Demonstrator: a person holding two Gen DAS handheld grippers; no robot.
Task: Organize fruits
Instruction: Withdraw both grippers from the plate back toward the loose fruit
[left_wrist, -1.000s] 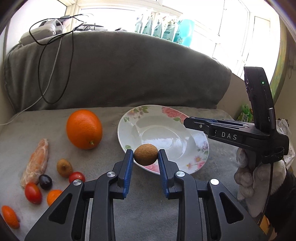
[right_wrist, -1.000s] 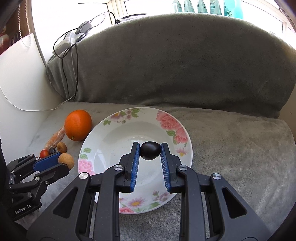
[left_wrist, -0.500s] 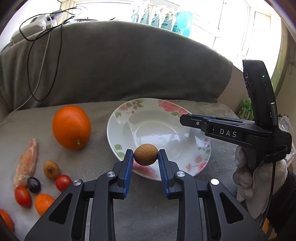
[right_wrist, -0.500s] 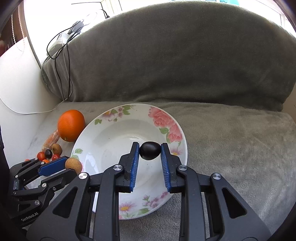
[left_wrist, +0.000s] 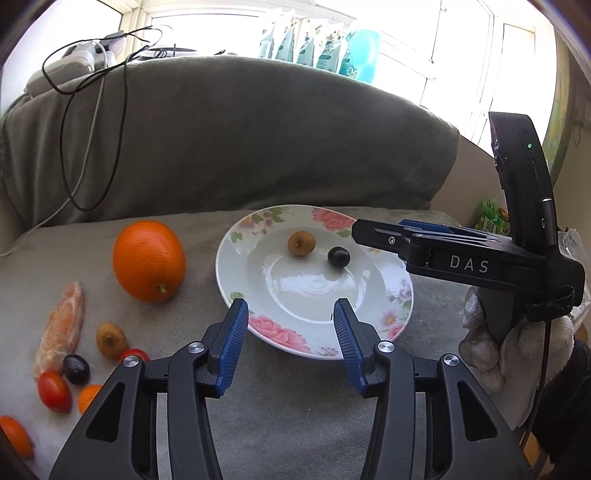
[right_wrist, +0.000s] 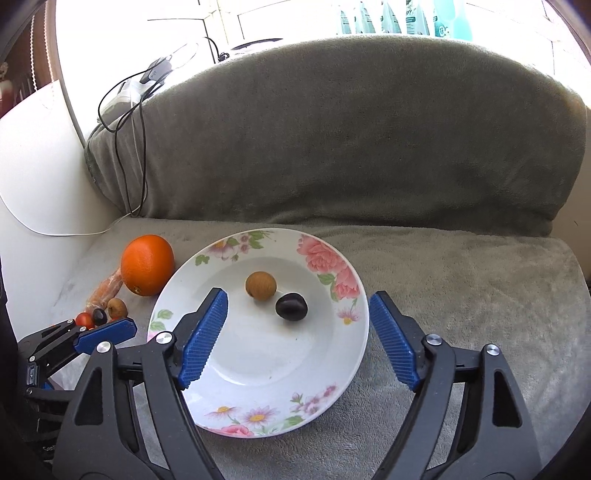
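Now: floral plate (right_wrist: 345, 354) holds two fruits.
Brown fruit (right_wrist: 260, 285) beside dark grape (right_wrist: 291, 306); left gripper (left_wrist: 291, 341) and right gripper (right_wrist: 297, 334) jaws opening, empty.

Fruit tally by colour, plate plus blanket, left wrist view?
Orange: 4, large orange, peeled segment, small orange fruits
Red: 2, cherry tomatoes
Brown: 2, brown fruits
Dark: 2, dark grapes
Total: 10

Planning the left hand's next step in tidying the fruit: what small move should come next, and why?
Probably swing the left gripper, jaws opening with nothing between them, toward the small brown fruit left of the plate. Two fruits already lie in the plate, while several remain on the grey cover.
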